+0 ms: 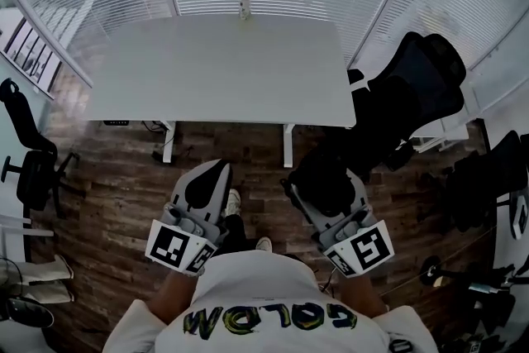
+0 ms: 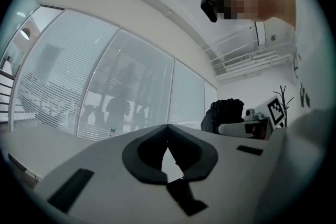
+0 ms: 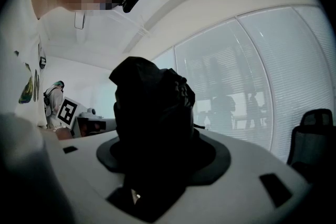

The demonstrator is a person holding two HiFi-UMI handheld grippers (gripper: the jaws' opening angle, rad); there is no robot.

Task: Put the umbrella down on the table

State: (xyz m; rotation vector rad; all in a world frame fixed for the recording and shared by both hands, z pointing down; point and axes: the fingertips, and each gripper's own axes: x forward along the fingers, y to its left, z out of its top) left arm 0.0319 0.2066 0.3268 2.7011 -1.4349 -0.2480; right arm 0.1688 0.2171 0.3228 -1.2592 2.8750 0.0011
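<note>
Umbrella: black, folded into a bundle, not yet on the bench; it sits in the right-hand tongs above the wooden floor, on the near side of the bench and well apart from its top. Left to right: left tongs are closed tip to tip with nothing between them, confirmed in the left gripper view, and held out over the floor short of the bench edge. The bench top is white, and the one item on it is a small bottle upright at the middle of the far edge; contents cannot be made out. Right tongs stand wide and clamp the umbrella, which in the right gripper view fills the gap between the jaws and rises above them. A black office chair stands beside the bench's right end. Progress, as judged: pick-up done, carry under way; remaining are reaching over the bench, lowering and letting go.
</note>
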